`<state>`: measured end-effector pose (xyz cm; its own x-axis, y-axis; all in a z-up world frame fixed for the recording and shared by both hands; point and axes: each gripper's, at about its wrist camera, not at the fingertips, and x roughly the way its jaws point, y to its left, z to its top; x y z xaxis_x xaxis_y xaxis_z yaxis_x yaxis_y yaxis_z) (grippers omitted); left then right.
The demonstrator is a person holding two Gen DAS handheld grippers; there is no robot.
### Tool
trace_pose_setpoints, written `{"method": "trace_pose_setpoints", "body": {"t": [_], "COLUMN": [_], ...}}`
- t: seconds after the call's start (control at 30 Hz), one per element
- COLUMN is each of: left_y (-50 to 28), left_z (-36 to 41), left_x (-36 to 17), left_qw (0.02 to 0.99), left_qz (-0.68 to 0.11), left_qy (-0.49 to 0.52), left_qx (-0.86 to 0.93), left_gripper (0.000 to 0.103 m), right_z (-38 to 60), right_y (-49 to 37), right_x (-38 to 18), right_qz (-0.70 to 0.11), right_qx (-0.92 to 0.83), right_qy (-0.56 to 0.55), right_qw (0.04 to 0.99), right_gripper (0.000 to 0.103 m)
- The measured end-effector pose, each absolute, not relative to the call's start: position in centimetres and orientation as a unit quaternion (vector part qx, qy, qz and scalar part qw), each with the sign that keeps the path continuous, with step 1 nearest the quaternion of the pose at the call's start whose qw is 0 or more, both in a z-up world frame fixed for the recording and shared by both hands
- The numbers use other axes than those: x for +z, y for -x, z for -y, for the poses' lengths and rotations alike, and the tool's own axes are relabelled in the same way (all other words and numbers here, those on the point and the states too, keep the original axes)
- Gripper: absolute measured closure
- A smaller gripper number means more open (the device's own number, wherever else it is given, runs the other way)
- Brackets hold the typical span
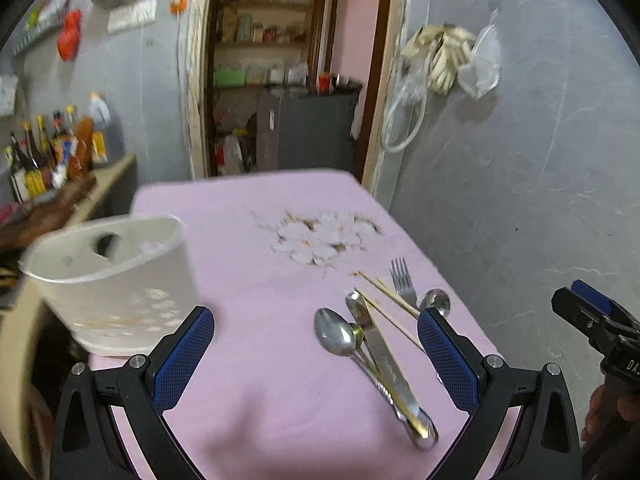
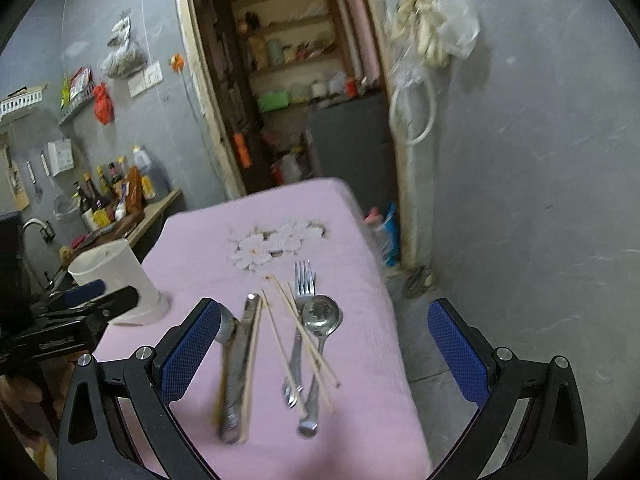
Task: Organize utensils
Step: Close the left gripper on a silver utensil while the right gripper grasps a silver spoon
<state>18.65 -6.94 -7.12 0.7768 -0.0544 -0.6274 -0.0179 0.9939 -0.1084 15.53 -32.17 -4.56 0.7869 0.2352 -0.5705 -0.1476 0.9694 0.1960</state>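
Observation:
Several utensils lie on the pink tablecloth: a spoon and knife side by side, a fork, a second spoon and wooden chopsticks. A white utensil holder stands at the table's left edge. My left gripper is open and empty above the table, near the spoon and knife. In the right wrist view the knife, fork, spoon, chopsticks and holder show. My right gripper is open and empty above the fork and spoon.
The table's right edge drops to a grey floor. A counter with bottles stands left of the table. A doorway with shelves lies behind. Bags hang on the right wall. The other gripper shows at the right edge.

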Motion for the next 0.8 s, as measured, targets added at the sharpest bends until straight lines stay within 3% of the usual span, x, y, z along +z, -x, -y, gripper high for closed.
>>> {"method": "trace_pose_setpoints", "body": {"t": [0.13, 0.17, 0.2, 0.23, 0.4, 0.57, 0.63, 0.7, 0.8], "left_y": [-22.4, -23.2, -23.8, -24.4, -26.6, -27.3, -27.6, -27.8, -27.9], "left_z": [7.1, 7.0, 6.9, 6.8, 5.7, 5.1, 5.1, 5.1, 5.5], "left_x": [-10.7, -11.6, -12.3, -13.1, -16.2, -17.1, -17.1, -17.1, -17.0], "left_qw": [0.927, 0.923, 0.921, 0.918, 0.897, 0.885, 0.884, 0.882, 0.876], "left_qz": [-0.366, -0.375, -0.380, -0.386, -0.422, -0.437, -0.438, -0.441, -0.449], "left_qy": [0.080, 0.083, 0.086, 0.090, 0.131, 0.152, 0.149, 0.152, 0.145], "left_qx": [-0.009, -0.006, -0.005, -0.005, -0.019, -0.050, -0.058, -0.073, -0.098], "left_gripper": [0.002, 0.003, 0.005, 0.009, 0.035, 0.041, 0.045, 0.060, 0.070], "right_z": [32.7, 32.8, 32.7, 32.5, 31.0, 29.8, 29.5, 29.4, 29.6], "right_y": [-20.8, -22.2, -23.2, -24.4, -27.8, -29.8, -30.1, -29.9, -29.9], "right_x": [-8.2, -9.2, -10.0, -11.0, -15.0, -16.2, -16.2, -16.0, -15.8], "right_qz": [-0.347, -0.359, -0.366, -0.376, -0.412, -0.426, -0.429, -0.435, -0.442], "right_qx": [0.153, 0.165, 0.175, 0.187, 0.241, 0.287, 0.306, 0.323, 0.344], "right_qy": [-0.076, -0.079, -0.080, -0.079, -0.076, -0.065, -0.067, -0.057, -0.047], "right_qw": [0.922, 0.915, 0.910, 0.904, 0.875, 0.856, 0.847, 0.838, 0.827], "right_gripper": [0.004, 0.007, 0.017, 0.025, 0.040, 0.065, 0.067, 0.069, 0.074]}}
